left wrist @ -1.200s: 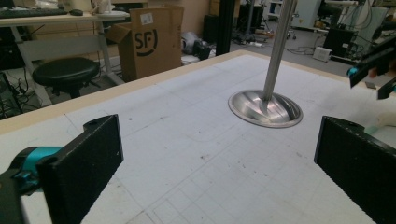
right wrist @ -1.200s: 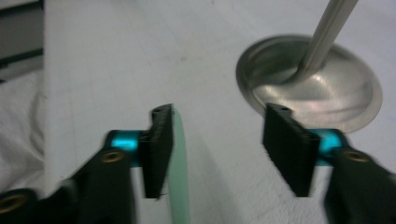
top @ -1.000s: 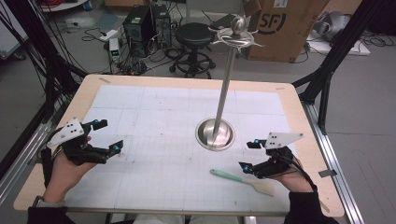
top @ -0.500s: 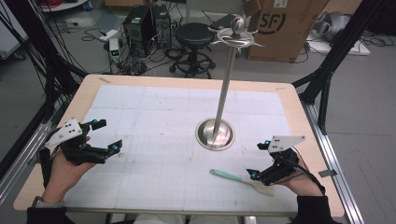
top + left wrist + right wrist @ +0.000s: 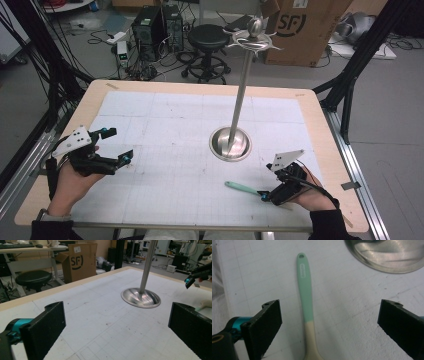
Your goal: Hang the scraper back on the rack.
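A mint-green spatula with a cream silicone blade end (image 5: pixel 305 290) lies flat on the white gridded mat of the bench (image 5: pixel 165 125), at about five o'clock from the round base of the polished steel hook stand (image 5: pixel 230 143) and just apart from it. The right claw (image 5: pixel 265 195) hangs low over the spatula's blade end, jaws spread wide and just lately opening, with the handle lying between them and nothing pressed on yet. The left claw (image 5: pixel 116 145) sits well off at nine o'clock, jaws wide and empty. The spatula looks light and slim; the handle should be stiff enough to pinch, though smooth and likely to slip or roll, while the cream end probably flexes. The best hold seems across the green handle near the colour join, squarely from both sides.
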The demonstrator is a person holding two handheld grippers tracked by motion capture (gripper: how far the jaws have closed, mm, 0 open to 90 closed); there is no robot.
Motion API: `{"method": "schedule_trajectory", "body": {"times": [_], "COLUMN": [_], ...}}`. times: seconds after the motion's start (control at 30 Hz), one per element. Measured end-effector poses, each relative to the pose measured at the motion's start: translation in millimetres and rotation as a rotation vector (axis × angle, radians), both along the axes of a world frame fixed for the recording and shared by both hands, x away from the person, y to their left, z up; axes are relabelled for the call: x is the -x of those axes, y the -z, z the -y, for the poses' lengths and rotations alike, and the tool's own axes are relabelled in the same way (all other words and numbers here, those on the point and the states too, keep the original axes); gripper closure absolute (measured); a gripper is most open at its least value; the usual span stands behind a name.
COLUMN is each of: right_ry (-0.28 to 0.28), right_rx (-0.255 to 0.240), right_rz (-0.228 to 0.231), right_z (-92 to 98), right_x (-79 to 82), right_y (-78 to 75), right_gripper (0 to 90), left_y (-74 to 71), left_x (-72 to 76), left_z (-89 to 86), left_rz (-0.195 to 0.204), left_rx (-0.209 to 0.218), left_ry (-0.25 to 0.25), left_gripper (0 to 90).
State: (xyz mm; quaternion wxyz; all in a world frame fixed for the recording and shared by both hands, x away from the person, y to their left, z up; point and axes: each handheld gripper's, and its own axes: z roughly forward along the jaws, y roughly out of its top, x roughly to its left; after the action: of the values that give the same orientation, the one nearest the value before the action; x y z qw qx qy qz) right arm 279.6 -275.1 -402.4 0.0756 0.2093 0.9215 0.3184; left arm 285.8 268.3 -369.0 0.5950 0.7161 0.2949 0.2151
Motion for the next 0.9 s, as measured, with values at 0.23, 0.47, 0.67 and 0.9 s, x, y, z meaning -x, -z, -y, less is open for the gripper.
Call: {"method": "schedule_trajectory", "body": {"times": [0.23, 0.47, 0.67, 0.9], "right_ry": [-0.044, -0.052, -0.078, -0.082], "right_rx": [0.086, 0.166, 0.239, 0.296], "right_rz": [-0.063, -0.097, -0.118, -0.157], "right_z": [0.9, -3.4, -12.5, -20.9], "right_x": [2.6, 3.7, 5.5, 1.7], "right_y": [12.8, 13.7, 12.5, 10.1], "right_gripper": [20.3, 39.5, 52.8, 63.6], "left_y": [0.5, 1.9, 2.2, 3.0], "left_x": [-1.0, -2.4, -2.0, -6.0], "left_z": [2.7, 2.6, 3.3, -0.2], "left_rz": [-0.001, -0.007, -0.007, -0.015], "left_rx": [-0.002, -0.004, -0.004, 0.006], "left_ry": [0.006, 0.004, 0.005, -0.01], "left_gripper": [1.7, 1.7, 1.7, 1.7]}}
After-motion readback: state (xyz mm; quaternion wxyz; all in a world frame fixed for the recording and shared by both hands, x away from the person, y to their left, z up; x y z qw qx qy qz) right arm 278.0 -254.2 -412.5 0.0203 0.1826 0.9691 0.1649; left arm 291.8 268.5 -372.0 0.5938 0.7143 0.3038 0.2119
